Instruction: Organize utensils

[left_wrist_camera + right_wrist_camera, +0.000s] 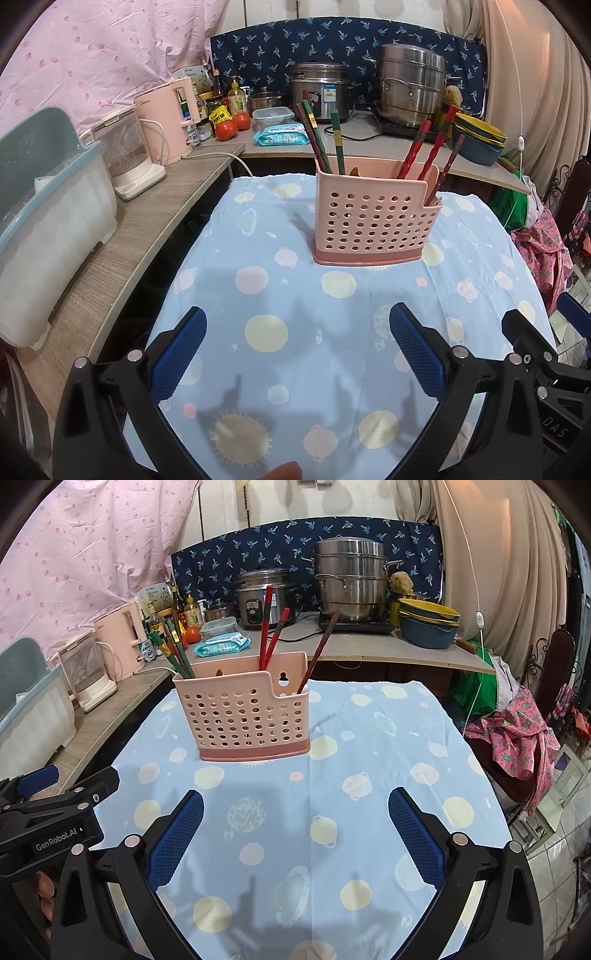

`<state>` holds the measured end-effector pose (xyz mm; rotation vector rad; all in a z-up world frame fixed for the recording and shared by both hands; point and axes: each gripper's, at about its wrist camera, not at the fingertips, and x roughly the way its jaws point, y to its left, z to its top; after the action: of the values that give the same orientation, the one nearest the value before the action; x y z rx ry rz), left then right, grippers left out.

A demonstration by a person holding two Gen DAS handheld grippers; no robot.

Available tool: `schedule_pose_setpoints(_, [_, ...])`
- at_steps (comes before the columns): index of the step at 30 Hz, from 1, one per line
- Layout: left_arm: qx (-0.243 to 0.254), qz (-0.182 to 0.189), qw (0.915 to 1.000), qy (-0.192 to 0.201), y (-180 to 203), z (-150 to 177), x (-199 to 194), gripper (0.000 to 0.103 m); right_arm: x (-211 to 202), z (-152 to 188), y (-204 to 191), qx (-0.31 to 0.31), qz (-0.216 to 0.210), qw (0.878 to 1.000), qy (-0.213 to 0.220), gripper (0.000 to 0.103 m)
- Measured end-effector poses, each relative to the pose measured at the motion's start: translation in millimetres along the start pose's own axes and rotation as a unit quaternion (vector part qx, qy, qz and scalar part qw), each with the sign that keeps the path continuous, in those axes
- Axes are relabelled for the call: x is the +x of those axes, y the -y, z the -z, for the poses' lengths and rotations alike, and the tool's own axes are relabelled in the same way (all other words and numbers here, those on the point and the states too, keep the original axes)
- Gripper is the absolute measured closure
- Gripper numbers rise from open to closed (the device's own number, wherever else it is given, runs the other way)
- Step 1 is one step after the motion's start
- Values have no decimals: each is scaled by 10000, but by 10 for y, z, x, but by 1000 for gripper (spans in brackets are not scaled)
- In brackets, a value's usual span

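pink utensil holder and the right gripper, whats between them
Only bare tablecloth lies between the right gripper and the pink utensil holder, per the right wrist view.

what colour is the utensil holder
Pink, with a darker pink base; the holder shows best in the right wrist view.

Only two bits readable: "GenRobot.AI" printed in white on the black body of the left tool (55, 837), and "DAS" on the right tool (557, 430). Package labels are too blurry.
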<state>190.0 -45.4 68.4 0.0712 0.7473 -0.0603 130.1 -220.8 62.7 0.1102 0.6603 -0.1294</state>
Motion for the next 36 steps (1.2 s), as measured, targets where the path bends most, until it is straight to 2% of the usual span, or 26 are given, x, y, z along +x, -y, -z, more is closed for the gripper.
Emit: schedule_pose_setpoints(36, [-50,-98,9999,-33,23,38,16,8,54,90,-31,-35,13,9999,-101,7])
